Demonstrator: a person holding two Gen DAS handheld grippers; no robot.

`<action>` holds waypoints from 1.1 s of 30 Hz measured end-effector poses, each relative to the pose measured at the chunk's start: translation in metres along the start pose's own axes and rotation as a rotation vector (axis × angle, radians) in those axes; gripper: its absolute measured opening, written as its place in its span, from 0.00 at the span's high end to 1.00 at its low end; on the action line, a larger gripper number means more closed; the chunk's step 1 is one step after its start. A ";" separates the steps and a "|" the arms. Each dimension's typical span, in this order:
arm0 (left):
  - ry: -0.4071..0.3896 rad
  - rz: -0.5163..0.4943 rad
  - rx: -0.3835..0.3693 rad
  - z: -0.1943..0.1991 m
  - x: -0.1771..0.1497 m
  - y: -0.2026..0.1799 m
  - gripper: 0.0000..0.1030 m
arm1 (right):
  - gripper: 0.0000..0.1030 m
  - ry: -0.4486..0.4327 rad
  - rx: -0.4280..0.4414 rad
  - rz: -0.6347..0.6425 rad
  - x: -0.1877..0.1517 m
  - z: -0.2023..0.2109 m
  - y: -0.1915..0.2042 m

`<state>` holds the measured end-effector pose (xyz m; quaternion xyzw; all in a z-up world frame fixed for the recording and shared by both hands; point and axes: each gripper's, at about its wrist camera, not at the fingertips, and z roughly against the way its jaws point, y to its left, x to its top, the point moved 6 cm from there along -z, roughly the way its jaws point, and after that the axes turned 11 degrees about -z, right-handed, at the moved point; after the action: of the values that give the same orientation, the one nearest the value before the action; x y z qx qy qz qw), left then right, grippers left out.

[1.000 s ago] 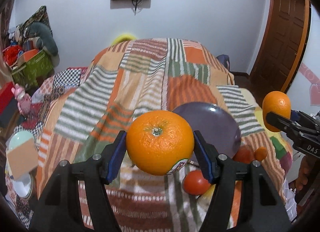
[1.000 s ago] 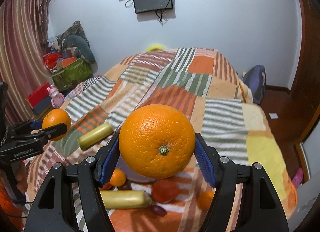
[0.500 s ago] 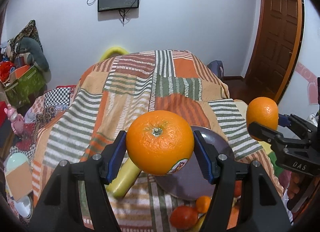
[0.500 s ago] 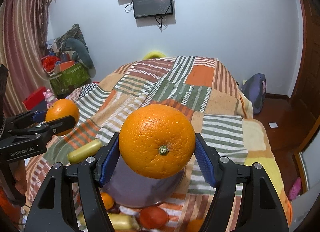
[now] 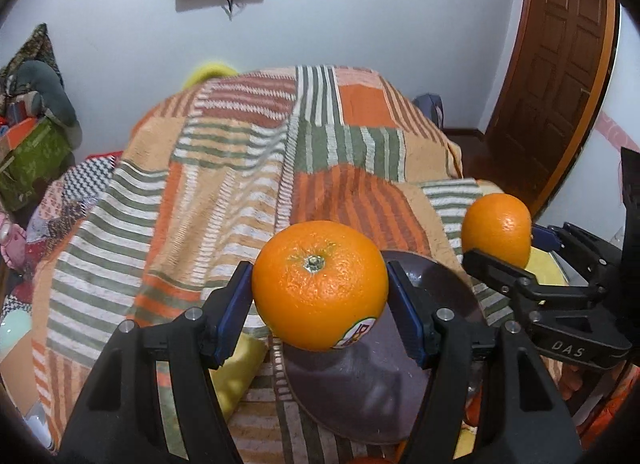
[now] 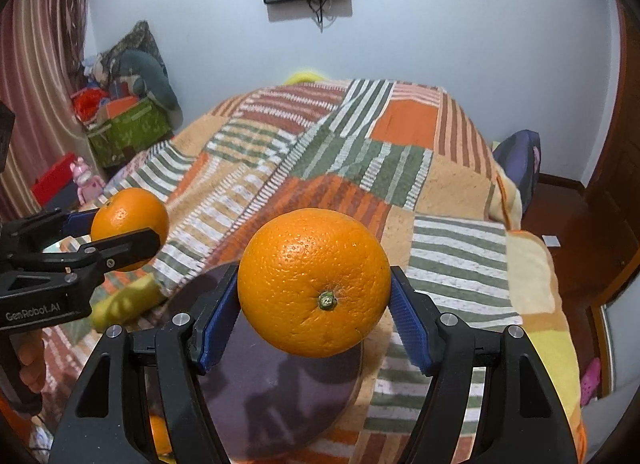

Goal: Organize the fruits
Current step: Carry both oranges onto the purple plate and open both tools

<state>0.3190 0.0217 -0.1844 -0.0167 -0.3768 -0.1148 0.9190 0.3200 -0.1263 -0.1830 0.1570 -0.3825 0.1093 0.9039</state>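
My left gripper (image 5: 320, 290) is shut on a stickered orange (image 5: 320, 284), its blue pads pressing both sides. It hangs over the near rim of a dark purple plate (image 5: 360, 388) on the striped blanket. The same gripper shows at the left of the right wrist view (image 6: 120, 230) with its orange (image 6: 128, 220). My right gripper (image 6: 314, 288) is shut on a second orange (image 6: 314, 280), stem end toward the camera, above the plate (image 6: 280, 396). From the left wrist view it enters at the right (image 5: 500, 238), holding its orange (image 5: 496, 228).
A yellow fruit (image 5: 236, 376) lies left of the plate, also visible as the yellow fruit (image 6: 124, 300) under the left gripper. A small orange fruit (image 6: 158, 432) peeks out by the plate's near edge. The patchwork blanket (image 6: 360, 168) stretches ahead. Boxes and clutter (image 6: 124, 124) stand at the left wall.
Both grippers have moved forward and lower over the plate, each still holding its orange. The plate now lies under them, and the loose fruits near it have slid out of view below.
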 end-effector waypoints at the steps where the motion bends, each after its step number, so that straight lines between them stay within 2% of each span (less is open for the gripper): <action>1: 0.012 -0.002 -0.008 -0.006 -0.001 0.000 0.37 | 0.34 0.014 -0.002 0.005 -0.002 -0.006 0.000; 7: 0.088 -0.036 -0.040 -0.043 -0.005 -0.004 0.37 | 0.34 0.085 -0.006 0.023 -0.014 -0.031 -0.002; 15: 0.148 -0.050 -0.061 -0.071 -0.015 -0.003 0.37 | 0.34 0.173 -0.002 0.038 -0.024 -0.053 -0.009; 23: 0.186 -0.045 -0.081 -0.085 -0.022 -0.001 0.37 | 0.34 0.191 0.009 0.067 -0.027 -0.058 -0.005; 29: 0.202 -0.063 -0.068 -0.087 -0.024 -0.003 0.36 | 0.34 0.201 0.004 0.077 -0.026 -0.061 -0.003; 33: 0.214 -0.070 -0.070 -0.084 -0.025 -0.004 0.36 | 0.30 0.203 -0.011 0.084 -0.027 -0.058 -0.003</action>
<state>0.3590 0.0129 -0.2624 -0.0233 -0.2727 -0.1613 0.9482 0.3408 -0.1096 -0.2416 0.1239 -0.2957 0.1605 0.9335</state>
